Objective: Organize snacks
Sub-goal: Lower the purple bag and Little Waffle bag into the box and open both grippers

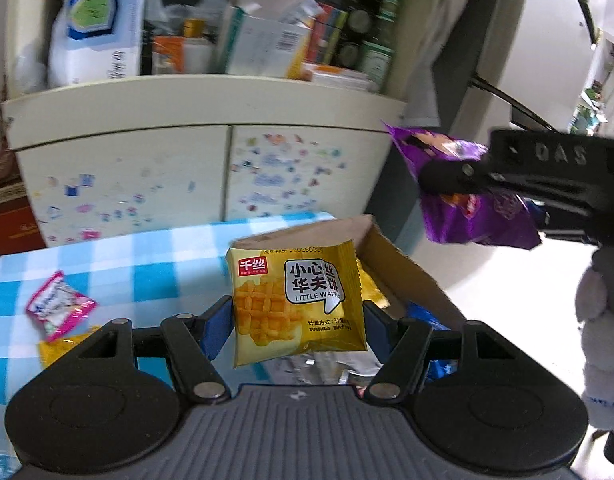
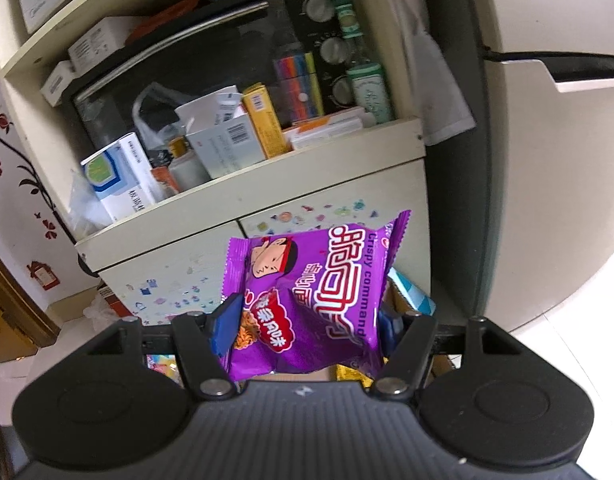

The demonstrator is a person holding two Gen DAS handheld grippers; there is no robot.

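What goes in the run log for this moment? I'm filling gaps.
left gripper: shut on yellow waffle packet | right gripper: shut on purple snack bag | both above cardboard box | pink packet on table

The right tongs (image 2: 307, 320) clamp a purple snack packet (image 2: 311, 300) between their blue pads (image 2: 227, 326), the packet standing upright with a cartoon face and "crispy commander" printed on it. Behind it stands a cream cabinet (image 2: 267, 184) with stickered doors; its open shelf is crowded with boxes and bottles in front of a black toaster oven (image 2: 211, 52).
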